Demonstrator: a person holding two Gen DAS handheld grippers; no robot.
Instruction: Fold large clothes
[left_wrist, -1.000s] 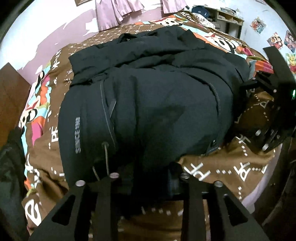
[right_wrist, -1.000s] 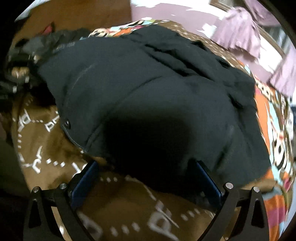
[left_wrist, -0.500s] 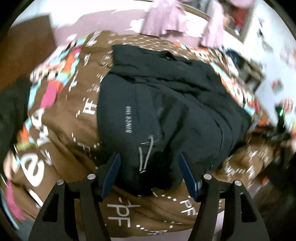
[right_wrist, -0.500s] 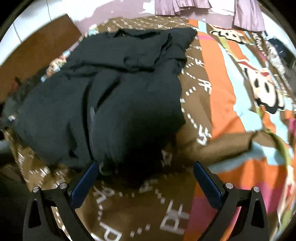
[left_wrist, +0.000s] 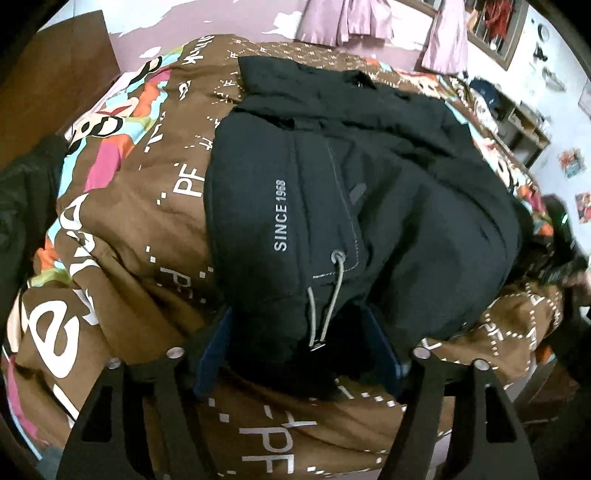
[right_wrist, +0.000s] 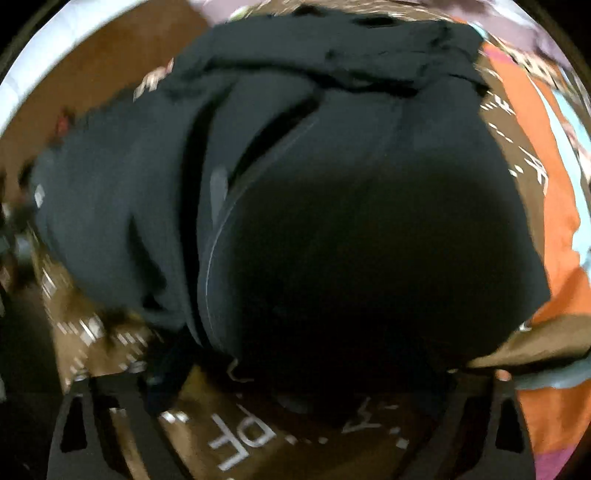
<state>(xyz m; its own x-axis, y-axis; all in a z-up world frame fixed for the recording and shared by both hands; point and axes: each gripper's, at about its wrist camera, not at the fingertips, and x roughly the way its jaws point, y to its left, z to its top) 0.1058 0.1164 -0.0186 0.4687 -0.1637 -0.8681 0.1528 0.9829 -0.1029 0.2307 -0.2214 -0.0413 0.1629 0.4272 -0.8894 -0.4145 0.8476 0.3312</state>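
Observation:
A large black jacket (left_wrist: 388, 192) with "SINCE 1968" lettering and a grey drawcord lies in a folded heap on the brown patterned bedspread (left_wrist: 122, 236). My left gripper (left_wrist: 299, 354) is open, its blue-padded fingers on either side of the jacket's near hem. In the right wrist view the jacket (right_wrist: 351, 221) fills most of the blurred frame. My right gripper (right_wrist: 295, 380) is open at the jacket's near edge, with the fabric bulging between its fingers. The right gripper also shows dimly at the far right of the left wrist view (left_wrist: 561, 254).
A dark garment (left_wrist: 22, 206) lies at the bed's left edge. Pink curtains (left_wrist: 369, 18) hang on the far wall. A shelf (left_wrist: 521, 122) stands at the far right. A brown wooden headboard (right_wrist: 110, 66) is behind the jacket. The bed's near edge drops off close to me.
My left gripper opened, let go of the jacket hem and drew back. My right gripper swung away and came back in close to the jacket's edge.

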